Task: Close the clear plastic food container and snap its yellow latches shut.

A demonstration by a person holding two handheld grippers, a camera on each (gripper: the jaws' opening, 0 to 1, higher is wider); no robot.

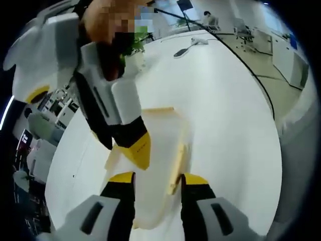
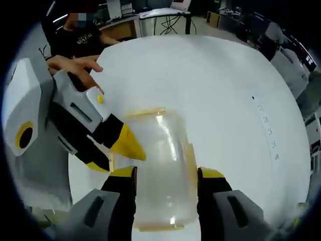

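Note:
A clear plastic food container (image 2: 163,165) with yellow latches (image 2: 190,153) along its edges lies flat on the white round table (image 2: 225,90). My right gripper (image 2: 166,173) is open, one jaw on either side of the container's near end. From the left, my left gripper (image 2: 111,154) reaches in with its yellow tips at the container's left edge. In the left gripper view the container (image 1: 163,138) lies just ahead of my open left gripper (image 1: 158,179), a side latch (image 1: 176,163) between the jaws. The right gripper (image 1: 140,150) comes in from the upper left, its tip over the container.
A person (image 2: 75,35) sits at the table's far side with a hand (image 2: 75,63) resting near my left gripper. A potted plant (image 1: 135,45) and a dark-handled object (image 1: 188,47) sit on the far part of the table. Desks and chairs stand beyond.

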